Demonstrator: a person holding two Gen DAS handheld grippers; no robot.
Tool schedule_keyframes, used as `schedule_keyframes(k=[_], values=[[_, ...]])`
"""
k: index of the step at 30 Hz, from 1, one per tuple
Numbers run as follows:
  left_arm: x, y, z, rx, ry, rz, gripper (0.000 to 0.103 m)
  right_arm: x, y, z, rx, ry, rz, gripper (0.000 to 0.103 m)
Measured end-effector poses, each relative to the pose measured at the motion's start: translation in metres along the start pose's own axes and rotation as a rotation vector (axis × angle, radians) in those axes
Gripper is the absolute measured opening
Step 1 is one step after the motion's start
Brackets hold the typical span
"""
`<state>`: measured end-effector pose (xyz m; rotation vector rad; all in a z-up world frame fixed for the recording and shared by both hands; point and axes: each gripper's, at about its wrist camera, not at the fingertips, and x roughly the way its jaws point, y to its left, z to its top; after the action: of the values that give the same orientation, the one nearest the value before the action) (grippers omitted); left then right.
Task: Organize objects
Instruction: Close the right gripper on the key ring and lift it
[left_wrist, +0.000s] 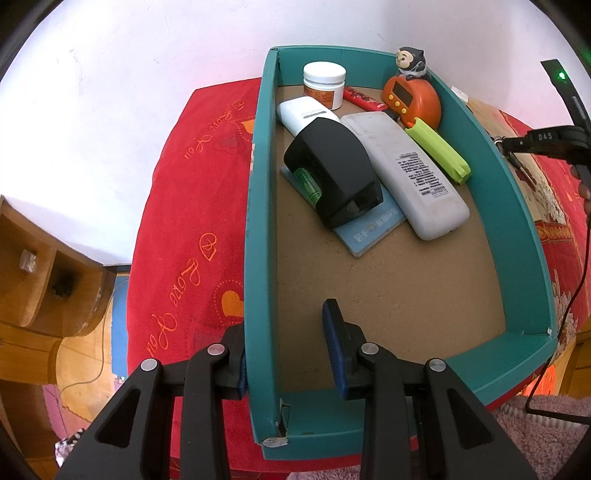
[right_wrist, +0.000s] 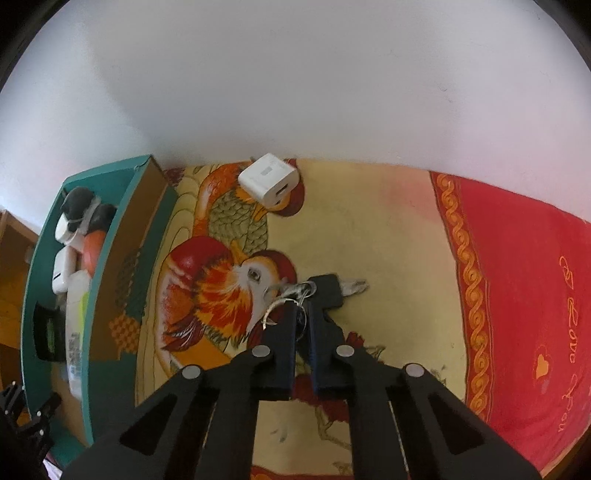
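Note:
A teal cardboard box (left_wrist: 517, 236) lies on the red cloth. It holds a black device (left_wrist: 332, 173), a white remote (left_wrist: 410, 173), a green clip-like stick (left_wrist: 437, 149), a blue card (left_wrist: 369, 229), a white jar (left_wrist: 324, 83) and an orange timer (left_wrist: 410, 96). My left gripper (left_wrist: 284, 347) straddles the box's near left wall, one pad outside and one inside, shut on it. On the yellow bird-pattern cloth, my right gripper (right_wrist: 303, 308) is shut on the ring of a bunch of keys (right_wrist: 327, 290) with a black fob. The box (right_wrist: 103, 266) stands to its left.
A white charger cube (right_wrist: 269, 181) sits on the cloth near the white wall, beyond the keys. Wooden furniture (left_wrist: 33, 266) stands at the left below the table edge. A pink towel (left_wrist: 535, 443) and a black cable (left_wrist: 576, 295) lie by the box's near right corner.

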<state>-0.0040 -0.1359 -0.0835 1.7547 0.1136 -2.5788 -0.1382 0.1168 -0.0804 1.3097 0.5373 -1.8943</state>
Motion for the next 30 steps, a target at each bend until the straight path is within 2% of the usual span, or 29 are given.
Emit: schedule_keyframes(k=[10, 11, 13, 16, 19, 26, 28, 30], values=[[0.001, 0.001, 0.001, 0.006, 0.0, 0.008, 0.033, -0.009, -0.012, -0.014, 0.01, 0.015, 0.075, 0.006], [-0.001, 0.0, -0.001, 0.007, -0.001, 0.009, 0.033, -0.011, -0.013, -0.014, 0.009, 0.013, 0.072, 0.009], [-0.001, -0.001, -0.002, 0.007, -0.001, 0.009, 0.033, -0.014, -0.015, -0.013, -0.005, -0.005, 0.041, 0.022], [-0.002, 0.0, -0.002, 0.009, -0.003, 0.01, 0.033, -0.013, -0.017, -0.011, -0.018, -0.008, 0.018, 0.035], [-0.002, 0.001, -0.003, 0.007, -0.004, 0.009, 0.033, -0.008, -0.02, -0.009, -0.032, -0.009, -0.011, 0.042], [-0.001, 0.003, -0.003, 0.003, -0.004, 0.007, 0.033, 0.001, -0.027, -0.011, -0.017, -0.013, -0.012, 0.042], [-0.001, 0.003, -0.003, 0.003, -0.003, 0.006, 0.033, -0.001, -0.032, -0.014, 0.003, -0.017, -0.008, 0.029], [-0.001, 0.003, -0.002, 0.002, -0.001, 0.005, 0.033, -0.003, -0.037, -0.017, 0.016, -0.014, 0.011, 0.025]])
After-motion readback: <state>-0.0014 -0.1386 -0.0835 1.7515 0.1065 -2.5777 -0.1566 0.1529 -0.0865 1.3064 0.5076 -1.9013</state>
